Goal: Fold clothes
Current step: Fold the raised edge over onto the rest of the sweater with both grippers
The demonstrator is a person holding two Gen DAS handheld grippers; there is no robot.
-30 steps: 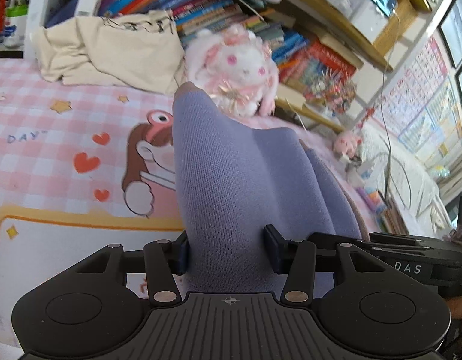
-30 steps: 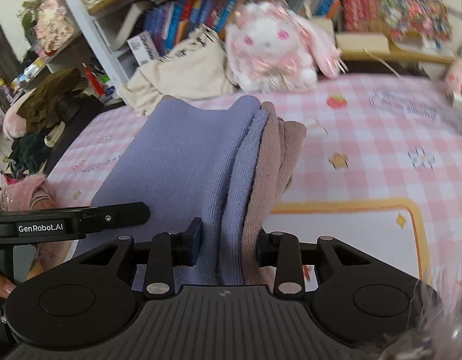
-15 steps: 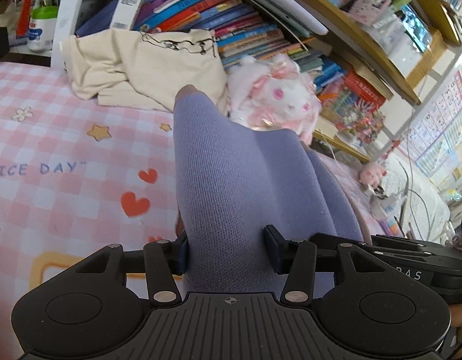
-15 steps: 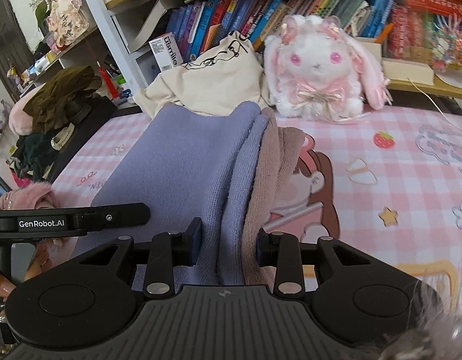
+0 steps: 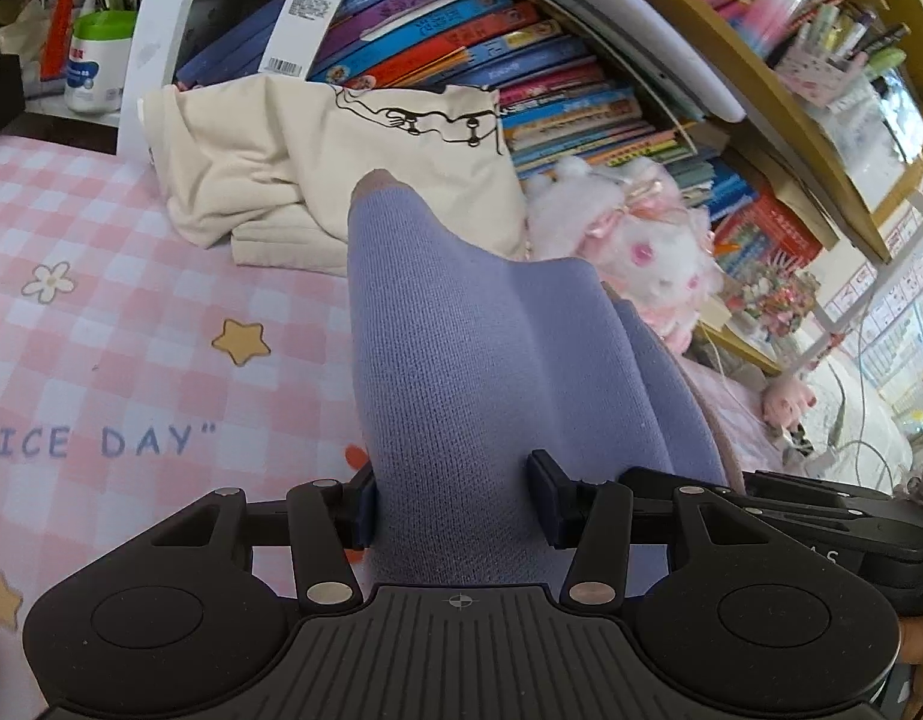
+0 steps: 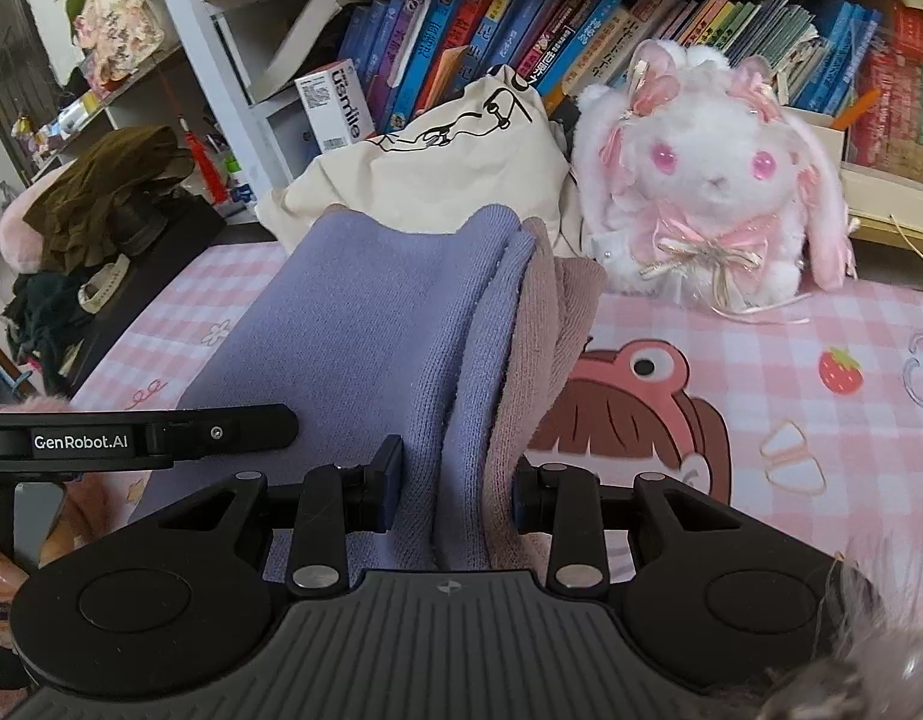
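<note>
- folded lavender knit garment (image 6: 365, 330), thick bundle with a dusty-pink layer showing along its right edge
- held up off the pink checked bedspread (image 6: 761, 330), pinched at both ends, sagging slightly between

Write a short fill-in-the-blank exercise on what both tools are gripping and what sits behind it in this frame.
1. Both the left tool and the right tool are shut on the folded ____ knit garment.
2. The white-and-pink plush is a ____.
3. The checked bedsheet is pink and ____.
4. Behind the cream fabric bag, the shelf holds rows of ____.

Missing words: lavender; rabbit; white; books
</note>
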